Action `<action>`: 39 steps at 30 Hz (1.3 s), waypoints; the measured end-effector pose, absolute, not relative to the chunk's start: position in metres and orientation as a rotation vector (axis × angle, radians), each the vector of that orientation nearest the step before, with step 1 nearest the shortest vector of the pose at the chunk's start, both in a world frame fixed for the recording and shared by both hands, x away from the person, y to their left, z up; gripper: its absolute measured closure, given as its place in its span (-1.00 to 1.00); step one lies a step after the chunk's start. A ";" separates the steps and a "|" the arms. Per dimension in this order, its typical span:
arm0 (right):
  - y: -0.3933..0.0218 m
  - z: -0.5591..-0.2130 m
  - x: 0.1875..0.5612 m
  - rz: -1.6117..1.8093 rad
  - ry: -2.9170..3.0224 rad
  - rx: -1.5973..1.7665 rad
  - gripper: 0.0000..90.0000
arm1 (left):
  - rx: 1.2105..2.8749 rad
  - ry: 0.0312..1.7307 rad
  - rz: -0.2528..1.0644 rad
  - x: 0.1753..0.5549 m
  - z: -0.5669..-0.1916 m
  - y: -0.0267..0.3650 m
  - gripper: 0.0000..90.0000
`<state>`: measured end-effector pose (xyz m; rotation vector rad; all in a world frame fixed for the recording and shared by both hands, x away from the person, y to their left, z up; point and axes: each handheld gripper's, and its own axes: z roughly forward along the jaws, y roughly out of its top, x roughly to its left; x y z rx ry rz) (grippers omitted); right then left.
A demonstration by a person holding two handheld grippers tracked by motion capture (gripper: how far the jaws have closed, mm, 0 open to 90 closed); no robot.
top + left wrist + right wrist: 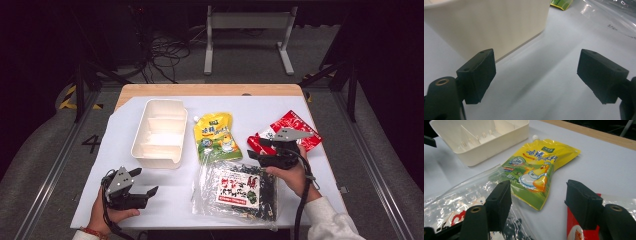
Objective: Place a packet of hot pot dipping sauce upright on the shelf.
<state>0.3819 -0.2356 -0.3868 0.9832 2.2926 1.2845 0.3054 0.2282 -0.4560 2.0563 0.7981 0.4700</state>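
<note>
My left gripper [142,184] sits closest to me, low on the white table cover [165,200], jaws spread wide with nothing between them; in the left gripper view its pads [477,75] frame bare table just short of the cream divided tray [486,22]. My right gripper [537,200] hovers further out, jaws well apart and holding nothing, pointing at the yellow spouted pouch [536,167]. That pouch lies flat mid-table, just right of the tray [160,132], its lower edge touching or slightly overlapping the clear bag of dark snacks [237,190]. A red packet [290,131] lies under my right hand [292,172].

I judge the step in hand is picking the pouch for 1 of the tray's compartments. To do it well, I would come down on the pouch's near bottom corner, where it lifts slightly off the table, rather than the slick flat middle. I would keep 1 pad clear of the clear bag's film so I don't drag both. The pouch looks soft and filled, so a firm pinch at the seam should hold better than on the belly.
</note>
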 end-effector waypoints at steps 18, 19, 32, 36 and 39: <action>-0.179 -0.401 0.436 1.160 2.401 1.079 -0.15 | 2.062 0.774 0.475 0.303 -0.456 0.223 -0.64; -0.176 -0.403 0.438 1.138 2.410 1.082 -0.15 | 2.062 0.774 0.475 0.303 -0.456 0.223 -0.64; -0.164 -0.410 0.448 1.065 2.433 1.102 -0.17 | 2.077 0.749 0.476 0.304 -0.457 0.220 -0.64; -0.169 -0.409 0.448 1.062 2.433 1.113 -0.17 | 2.077 0.752 0.472 0.303 -0.457 0.220 -0.64; -0.187 -0.400 0.442 1.087 2.380 1.119 -0.14 | 2.082 0.754 0.471 0.303 -0.458 0.222 -0.64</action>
